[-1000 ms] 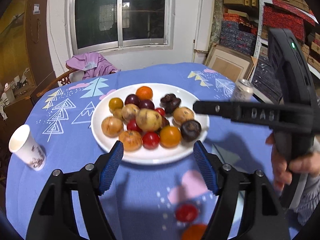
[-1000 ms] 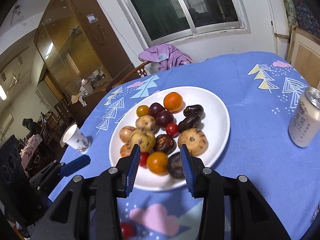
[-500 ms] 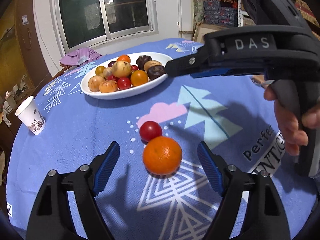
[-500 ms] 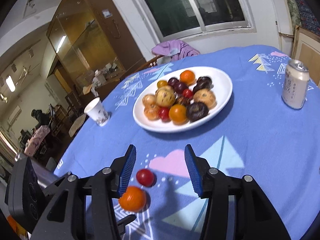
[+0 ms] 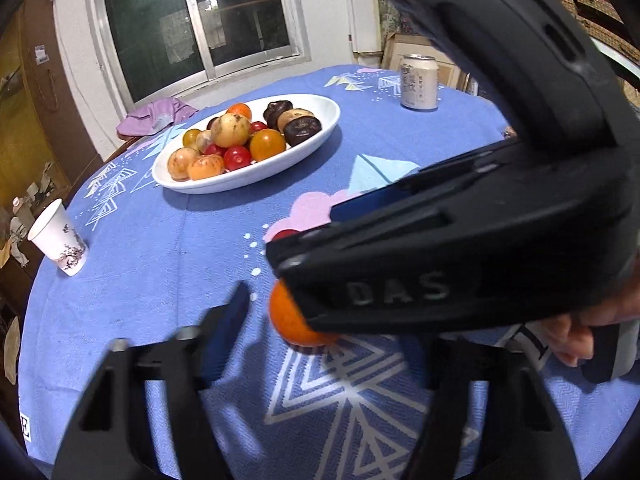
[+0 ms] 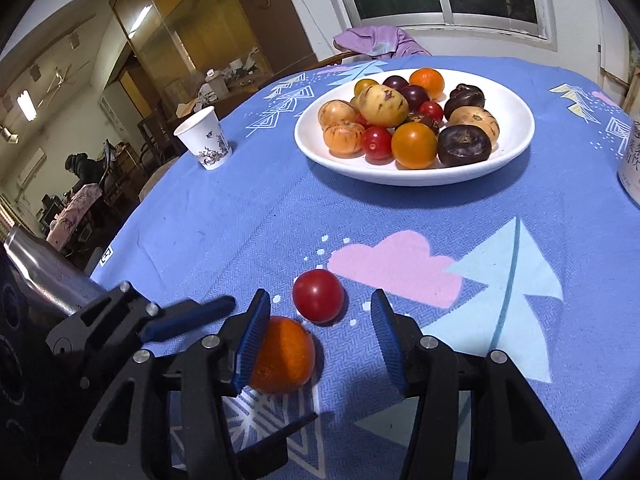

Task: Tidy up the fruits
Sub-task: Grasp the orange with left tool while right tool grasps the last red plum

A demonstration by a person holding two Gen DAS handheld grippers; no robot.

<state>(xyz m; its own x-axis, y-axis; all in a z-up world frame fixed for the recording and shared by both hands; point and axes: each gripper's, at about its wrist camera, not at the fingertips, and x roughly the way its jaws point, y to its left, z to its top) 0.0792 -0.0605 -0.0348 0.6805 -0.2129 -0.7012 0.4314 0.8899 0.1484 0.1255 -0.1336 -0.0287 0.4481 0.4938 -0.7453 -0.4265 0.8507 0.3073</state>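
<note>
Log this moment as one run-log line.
left tool: closing around orange | right tool: open, nearing red tomato | fruit plate: full

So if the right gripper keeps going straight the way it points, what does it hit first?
Most likely the red tomato, which lies on the tablecloth just ahead, between the right gripper fingers' lines. The orange sits against the inside of its left finger and may get nudged too; depth is hard to judge.
</note>
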